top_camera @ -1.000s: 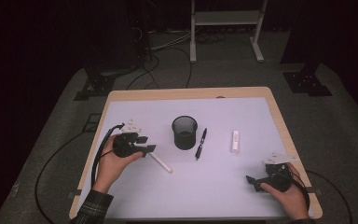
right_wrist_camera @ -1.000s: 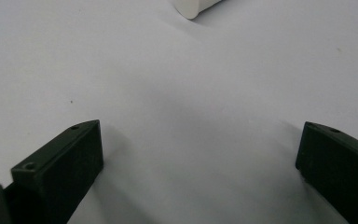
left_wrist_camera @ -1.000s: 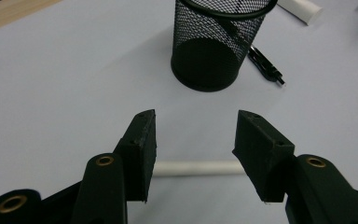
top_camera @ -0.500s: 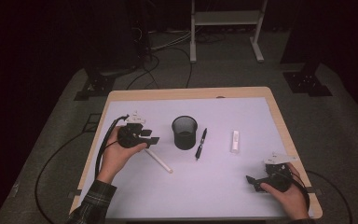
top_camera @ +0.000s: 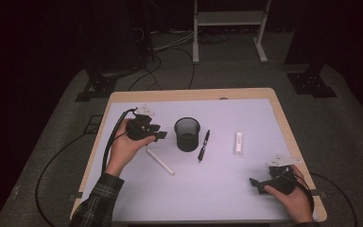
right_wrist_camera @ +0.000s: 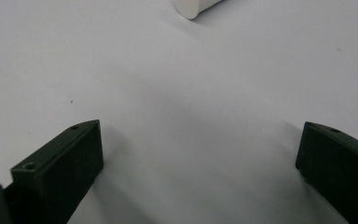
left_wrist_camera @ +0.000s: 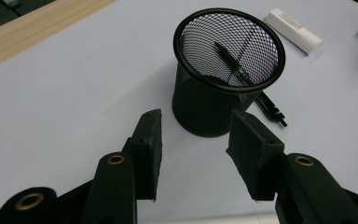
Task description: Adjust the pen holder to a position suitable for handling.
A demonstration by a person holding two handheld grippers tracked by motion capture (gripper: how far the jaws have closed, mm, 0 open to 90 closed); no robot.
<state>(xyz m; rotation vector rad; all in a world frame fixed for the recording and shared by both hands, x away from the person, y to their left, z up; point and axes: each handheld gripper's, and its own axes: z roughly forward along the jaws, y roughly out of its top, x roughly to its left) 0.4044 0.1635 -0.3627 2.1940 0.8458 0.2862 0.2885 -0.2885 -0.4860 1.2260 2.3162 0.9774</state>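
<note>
A: Where are your left tongs (top_camera: 159, 134)?

B: At nine o'clock of the black mesh cup (top_camera: 187, 134), just beside it, aimed at it. Their jaws have just been closing, yet a gap remains with nothing between them.

A: And your right tongs (top_camera: 254, 181)?

B: At five o'clock on the bench (top_camera: 227, 189), jaws spread wide, empty. A white stick (top_camera: 160, 161) lies at seven o'clock of the cup, a black pen (top_camera: 203, 145) at three.

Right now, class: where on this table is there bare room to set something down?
Free: the near strip between the white stick and the right gripper, and the far edge behind the mesh cup. Crowded: the middle row, cup, black pen, white tube.
</note>
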